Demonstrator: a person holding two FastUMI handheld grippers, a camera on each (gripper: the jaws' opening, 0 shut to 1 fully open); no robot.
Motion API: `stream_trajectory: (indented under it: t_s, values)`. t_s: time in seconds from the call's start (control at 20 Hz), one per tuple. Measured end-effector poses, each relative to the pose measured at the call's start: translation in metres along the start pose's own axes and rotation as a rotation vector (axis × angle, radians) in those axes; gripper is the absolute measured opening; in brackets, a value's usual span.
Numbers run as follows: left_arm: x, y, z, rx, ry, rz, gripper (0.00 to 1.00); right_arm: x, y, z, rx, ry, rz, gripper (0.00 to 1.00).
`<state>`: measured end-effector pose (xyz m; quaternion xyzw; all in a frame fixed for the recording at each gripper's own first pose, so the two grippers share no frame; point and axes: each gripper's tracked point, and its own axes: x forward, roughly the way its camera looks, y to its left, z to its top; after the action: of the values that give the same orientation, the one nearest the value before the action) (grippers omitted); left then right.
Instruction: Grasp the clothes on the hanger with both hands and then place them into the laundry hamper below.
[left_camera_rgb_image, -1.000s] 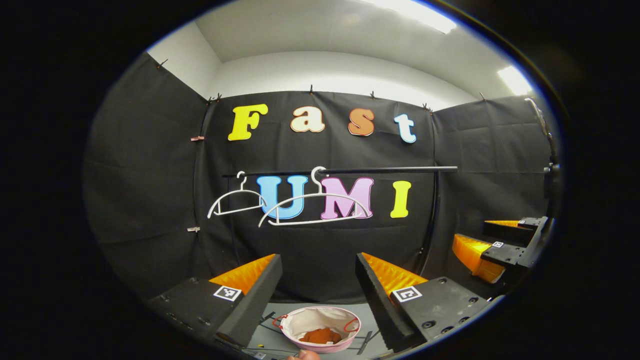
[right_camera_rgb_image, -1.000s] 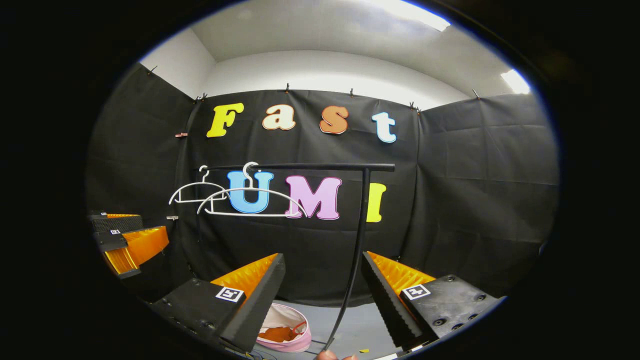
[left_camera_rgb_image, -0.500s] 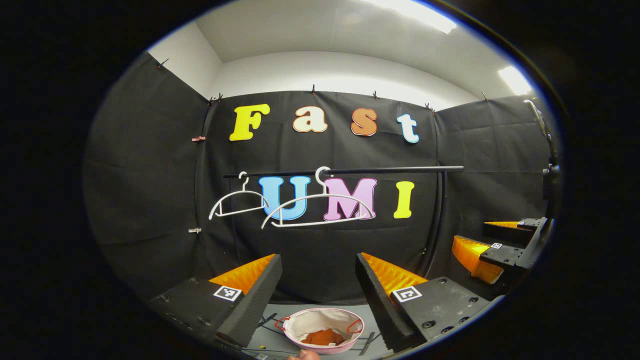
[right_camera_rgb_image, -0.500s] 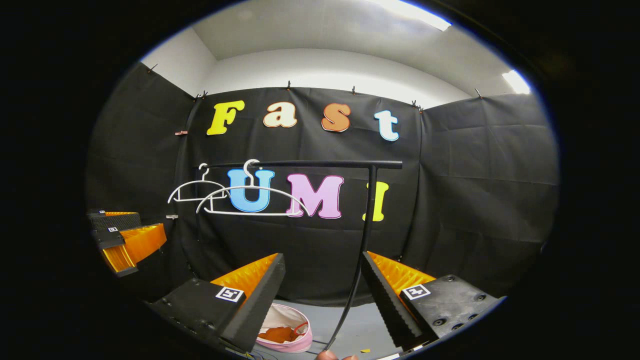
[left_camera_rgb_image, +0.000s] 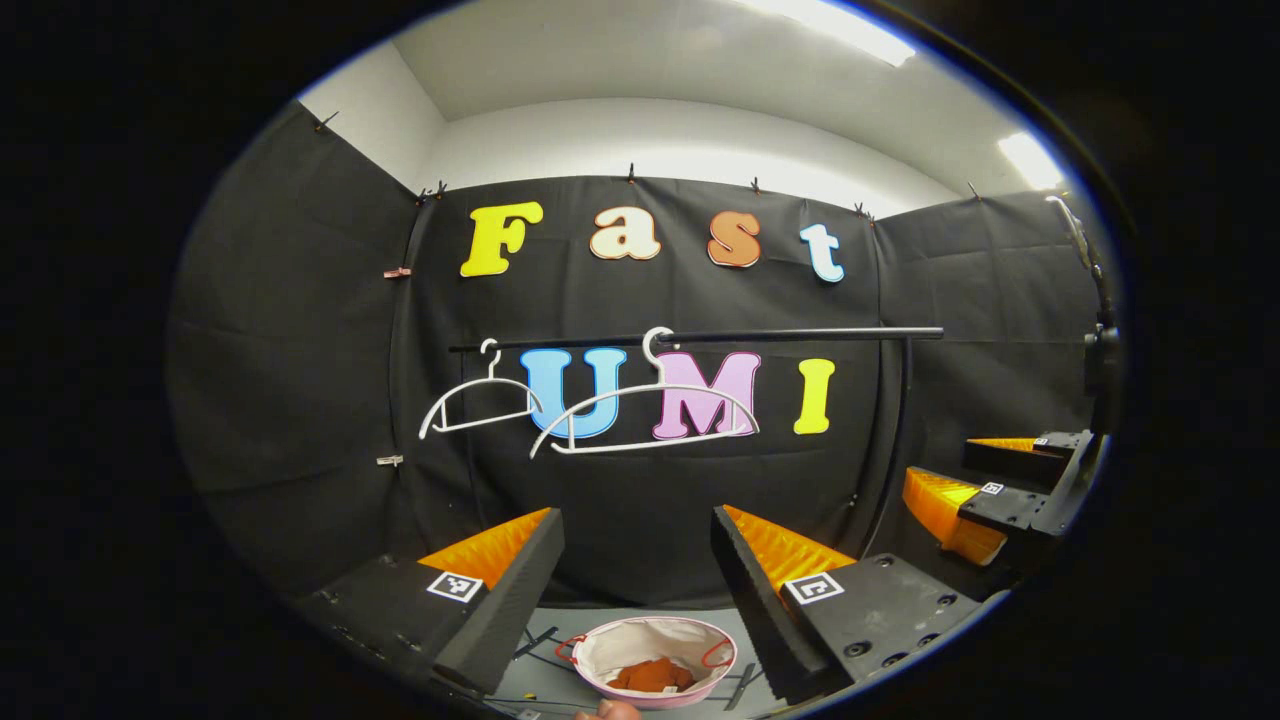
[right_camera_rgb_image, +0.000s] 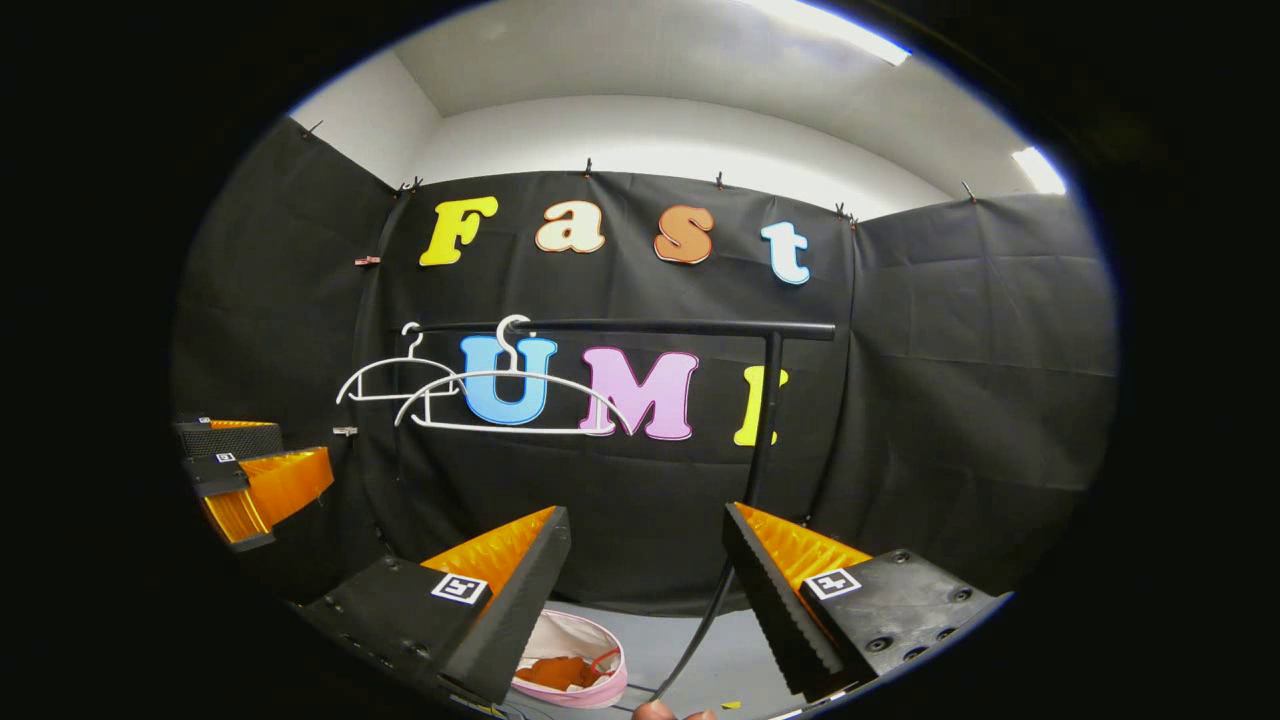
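Both grippers' jaws gape empty; left gripper view shows the hamper whole, clothes inside

Floor: pale grey, seen low in both gripper views beneath the black cloth wall.
Laundry hamper: round, pink rim, pale lining, red handle loops; stands directly on the floor, under the rail.
Orange garment: crumpled at the bottom of the hamper.
Rail stand: black upright post whose lower end curves down to the floor just right of the hamper in the right gripper view.
Dark cables: thin lines lying on the floor beside the hamper.
Yellow scrap: small bit on the floor, right of the post's foot.
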<state>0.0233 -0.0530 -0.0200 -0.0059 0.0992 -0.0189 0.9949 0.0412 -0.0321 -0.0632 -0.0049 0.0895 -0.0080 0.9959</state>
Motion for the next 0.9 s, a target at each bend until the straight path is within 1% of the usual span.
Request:
stream_trajectory:
  t_s: [0.1,0.25,0.4,0.45,0.55,0.6,0.9]
  values:
    - [0.004,0.002,0.0,0.001,0.007,-0.001,0.94,0.001,0.002,0.001,0.002,-0.005,0.005,1.0]
    - [0.015,0.006,-0.001,0.021,0.012,-0.003,0.94,0.005,0.003,-0.001,0.007,-0.009,0.01,0.99]
    - [0.016,0.004,-0.007,0.028,0.025,-0.009,0.94,0.01,0.001,-0.002,0.004,-0.006,0.008,0.99]
    - [0.016,0.004,-0.009,0.02,0.033,-0.011,0.89,0.012,0.002,-0.001,0.002,-0.008,0.007,0.99]
    - [0.018,0.005,-0.014,0.004,0.048,-0.014,0.89,0.014,0.003,0.001,0.002,-0.01,0.008,0.99]
    - [0.019,0.006,-0.017,-0.001,0.052,-0.015,0.94,0.015,0.005,0.003,0.005,-0.011,0.013,1.0]
    - [0.018,0.001,-0.019,0.002,0.061,-0.031,0.94,0.016,0.011,-0.002,-0.001,0.002,0.028,0.99]
